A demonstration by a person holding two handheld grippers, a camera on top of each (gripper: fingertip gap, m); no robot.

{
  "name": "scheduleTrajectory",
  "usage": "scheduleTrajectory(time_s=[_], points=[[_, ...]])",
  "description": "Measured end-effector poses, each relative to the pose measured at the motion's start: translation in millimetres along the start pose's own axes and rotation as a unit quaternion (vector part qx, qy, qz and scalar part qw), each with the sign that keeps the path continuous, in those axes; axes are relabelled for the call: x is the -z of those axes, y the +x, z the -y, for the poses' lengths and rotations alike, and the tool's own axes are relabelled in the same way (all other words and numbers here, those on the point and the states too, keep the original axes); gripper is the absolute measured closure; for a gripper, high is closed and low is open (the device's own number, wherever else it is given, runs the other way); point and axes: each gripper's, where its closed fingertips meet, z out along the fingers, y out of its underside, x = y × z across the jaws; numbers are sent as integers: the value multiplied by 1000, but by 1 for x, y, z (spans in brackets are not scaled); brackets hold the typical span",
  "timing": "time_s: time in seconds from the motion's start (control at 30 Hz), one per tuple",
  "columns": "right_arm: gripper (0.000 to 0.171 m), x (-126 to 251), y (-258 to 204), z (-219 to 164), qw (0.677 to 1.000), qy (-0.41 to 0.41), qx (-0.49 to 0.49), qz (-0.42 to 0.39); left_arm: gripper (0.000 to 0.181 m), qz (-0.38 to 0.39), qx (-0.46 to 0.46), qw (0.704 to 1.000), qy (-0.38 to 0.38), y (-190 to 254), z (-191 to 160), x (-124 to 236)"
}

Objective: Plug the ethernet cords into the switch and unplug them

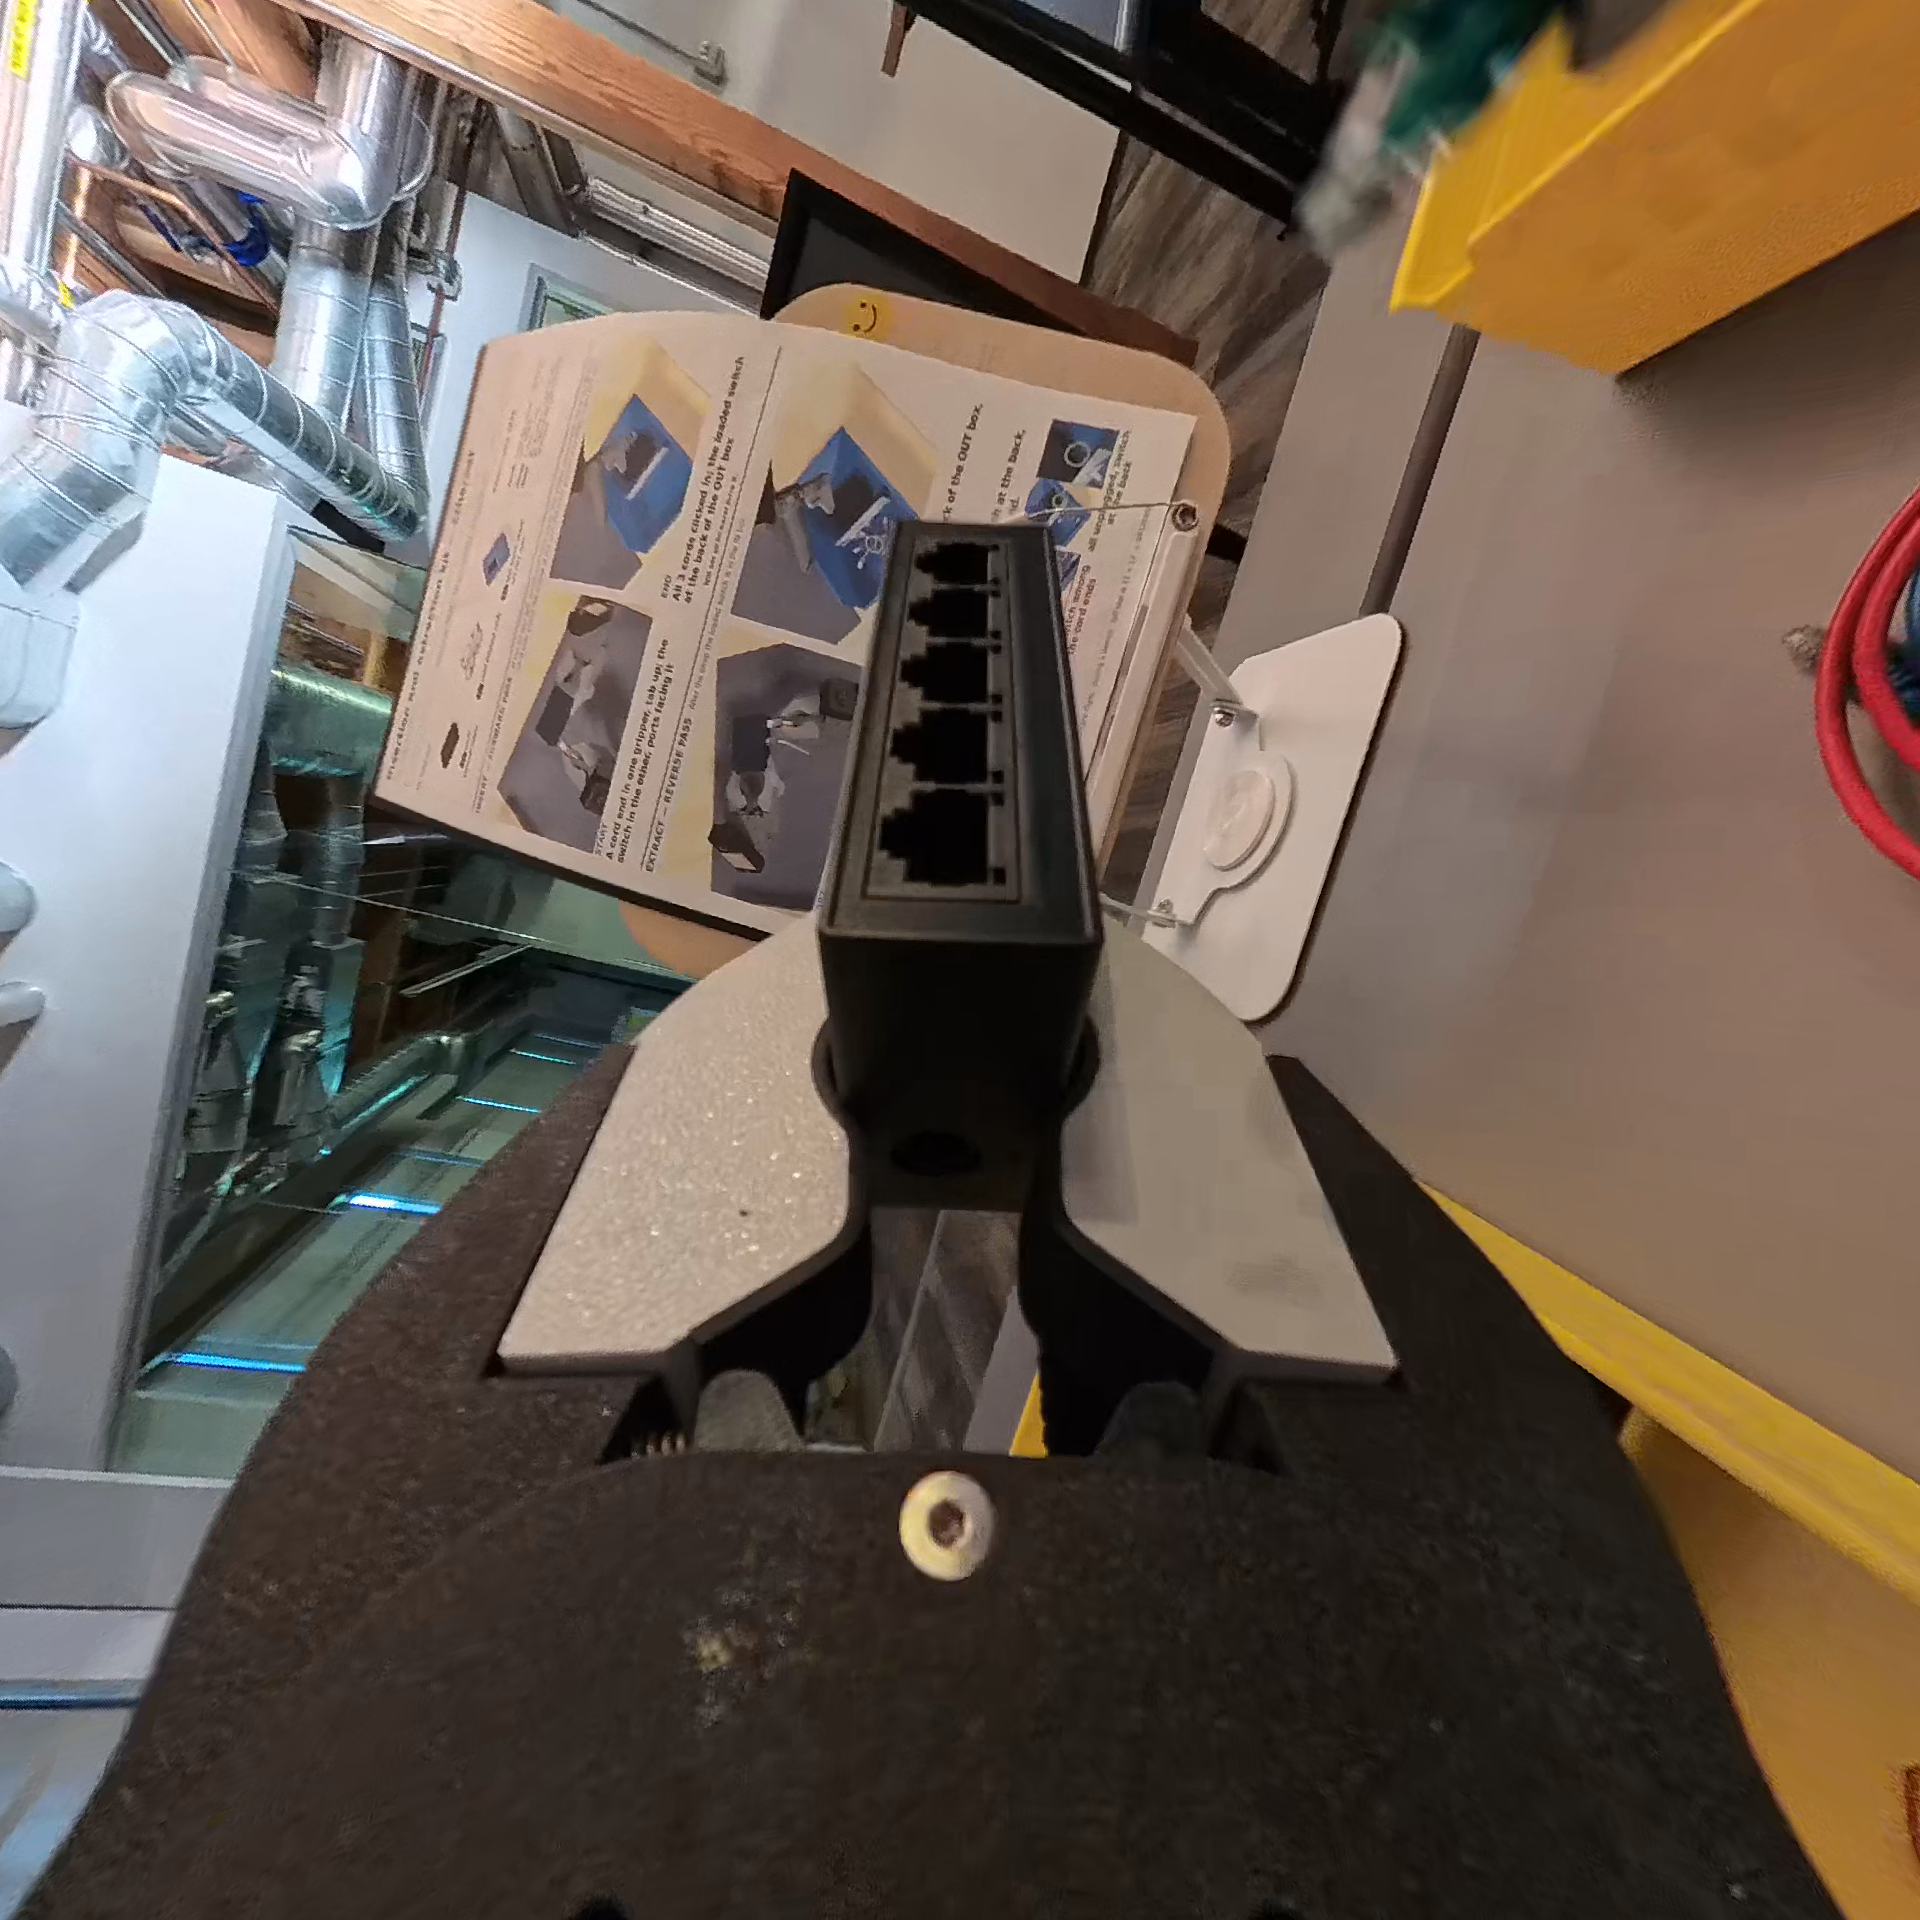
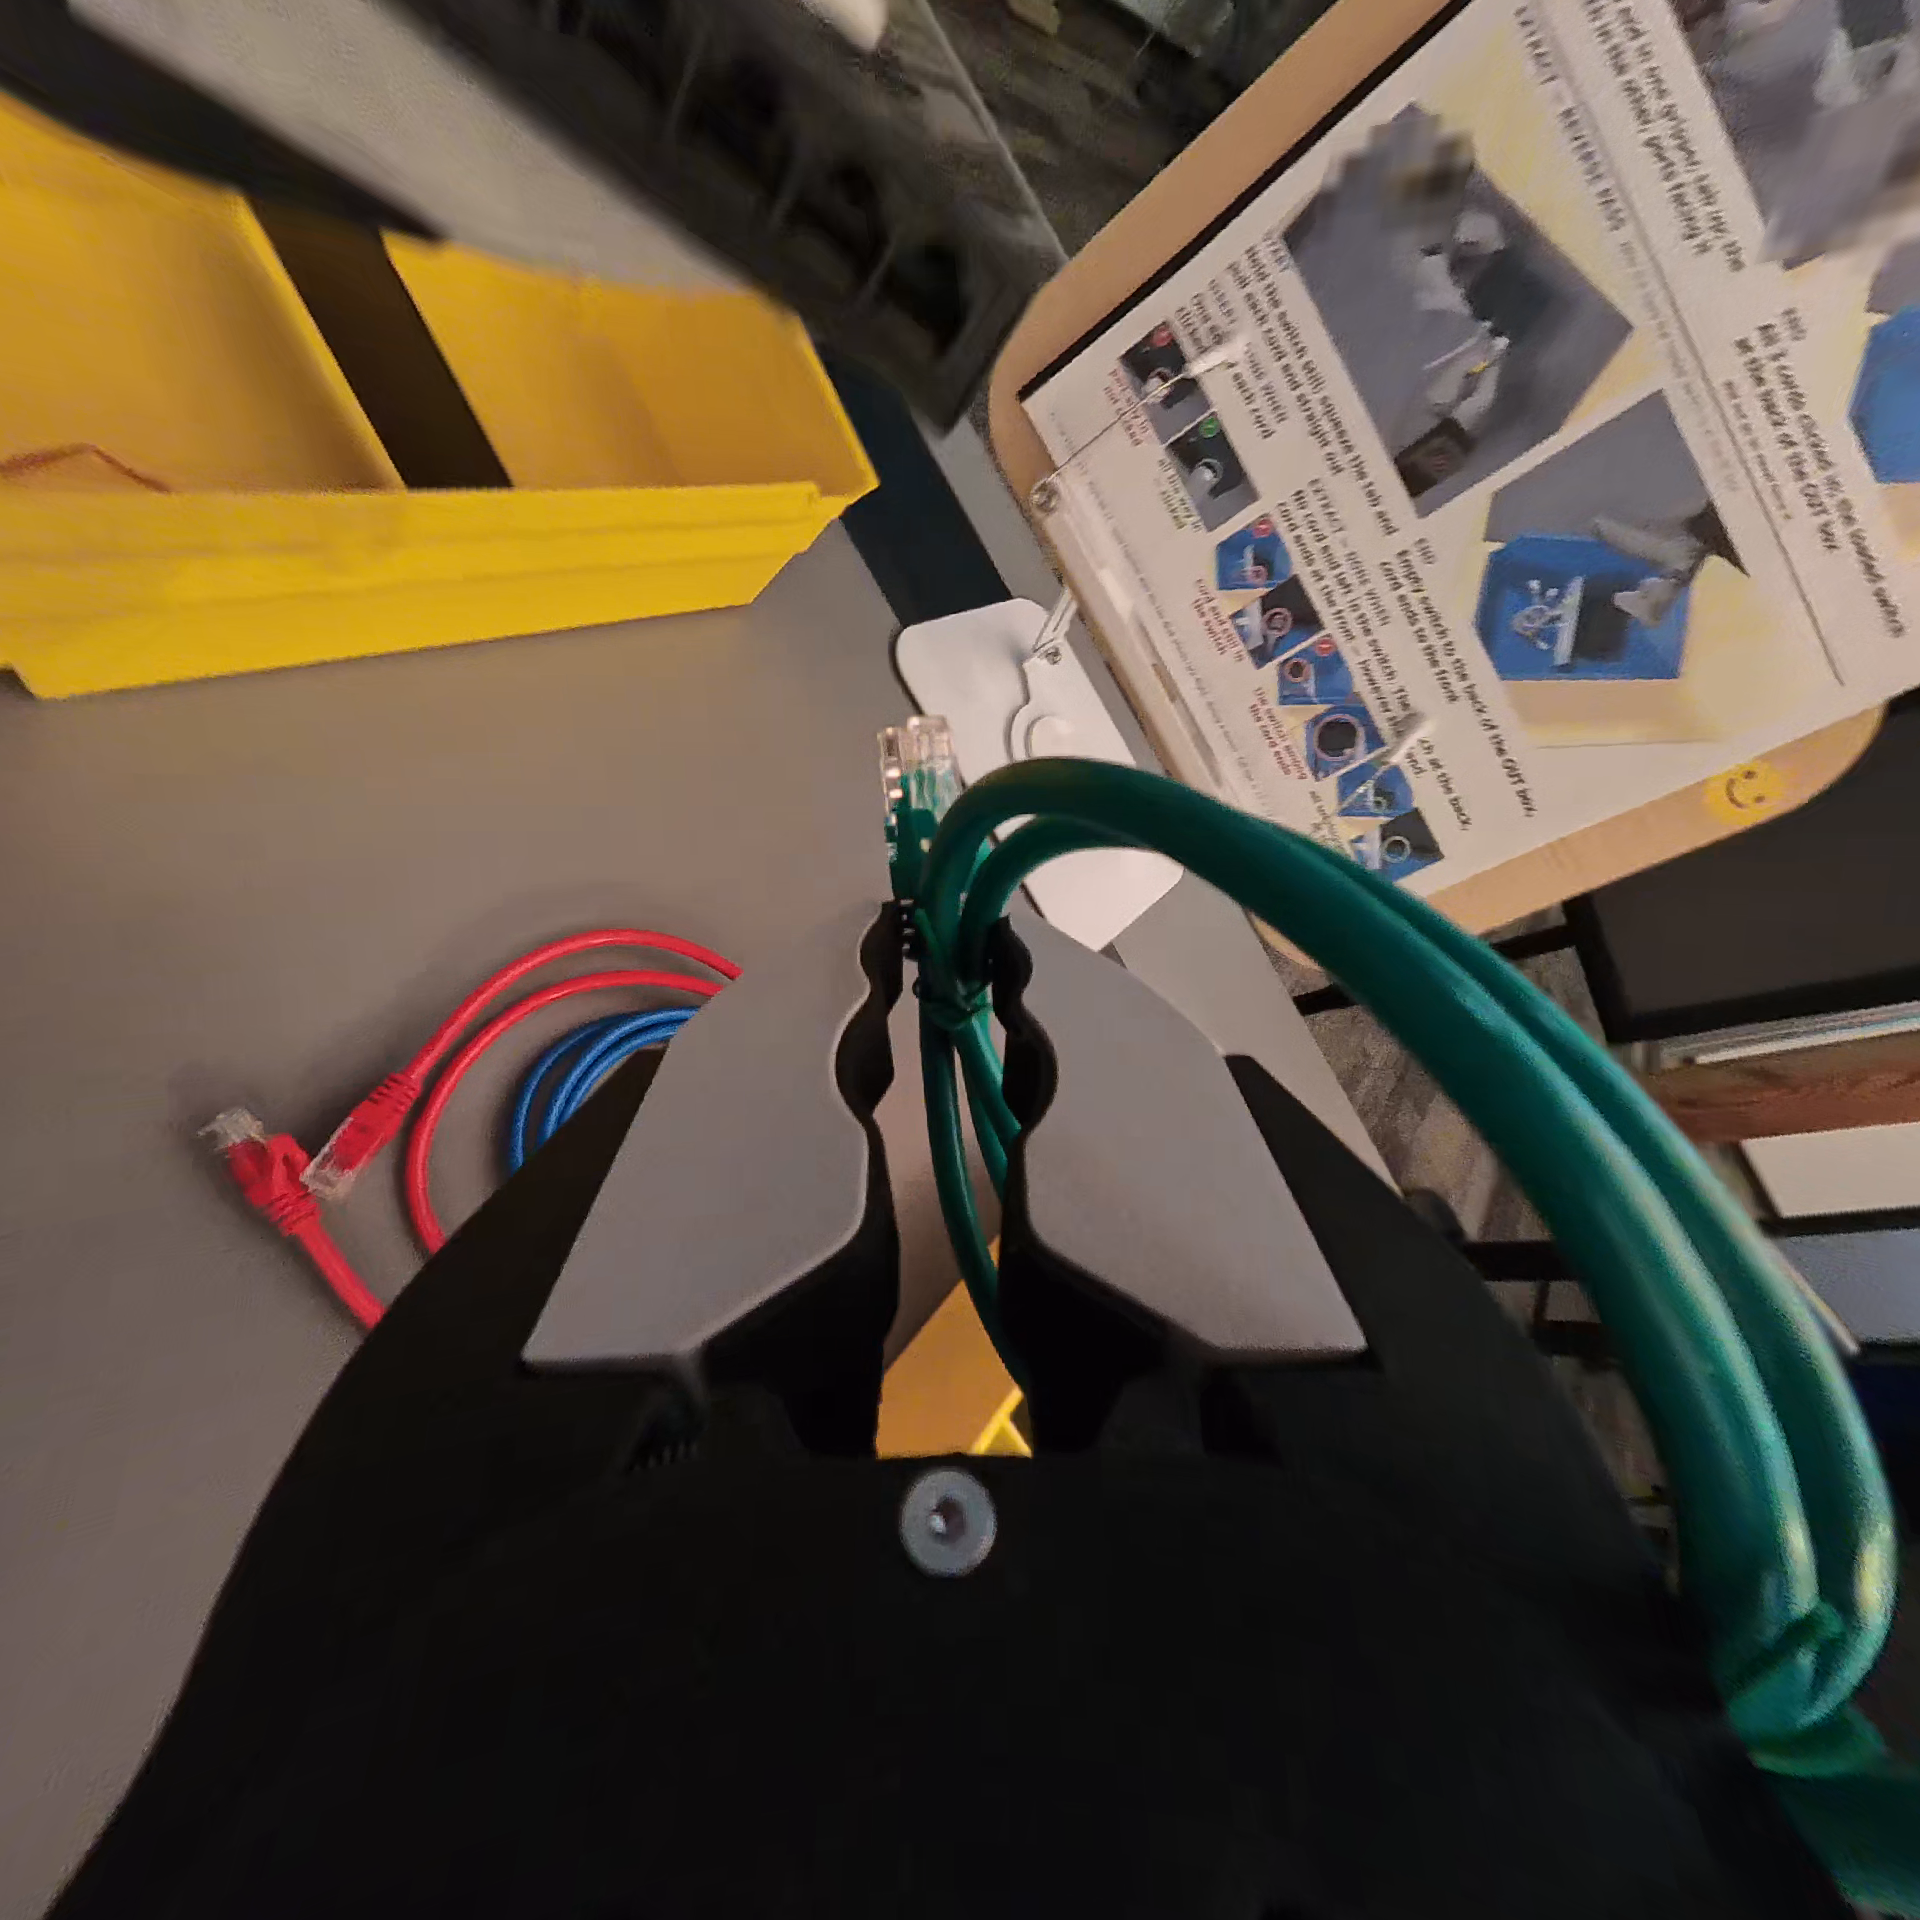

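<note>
My left gripper (image 1: 958,1049) is shut on a black ethernet switch (image 1: 961,748), held up off the table with its row of several empty ports facing the camera. My right gripper (image 2: 951,940) is shut on a green ethernet cord (image 2: 1455,1039); its clear plug (image 2: 914,753) sticks out past the fingertips and the cord loops back to the right. A blurred green plug (image 1: 1382,114) shows at the top right of the left wrist view. A red cord (image 2: 436,1081) and a blue cord (image 2: 582,1060) lie coiled on the grey table (image 2: 312,831), partly hidden behind my right gripper.
A yellow bin (image 2: 416,499) stands on the table at upper left in the right wrist view, also in the left wrist view (image 1: 1621,187). An instruction sheet on a clipboard (image 2: 1507,468) leans on a white stand (image 2: 977,686). The red cord shows at right (image 1: 1860,707). The left gripper's tips are roughly 12 cm from the right gripper's.
</note>
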Motion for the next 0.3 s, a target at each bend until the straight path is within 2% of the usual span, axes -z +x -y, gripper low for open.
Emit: scheduleTrajectory(time_s=[0.13, 0.3], points=[[154, 13, 18, 3, 999, -16, -27, -20, 151, 15, -46, 999, -15, 11, 4, -9], [154, 0, 12, -11, 996, -83, -7, -37, 151, 3, -99, 992, -84, 33, 0, -24]])
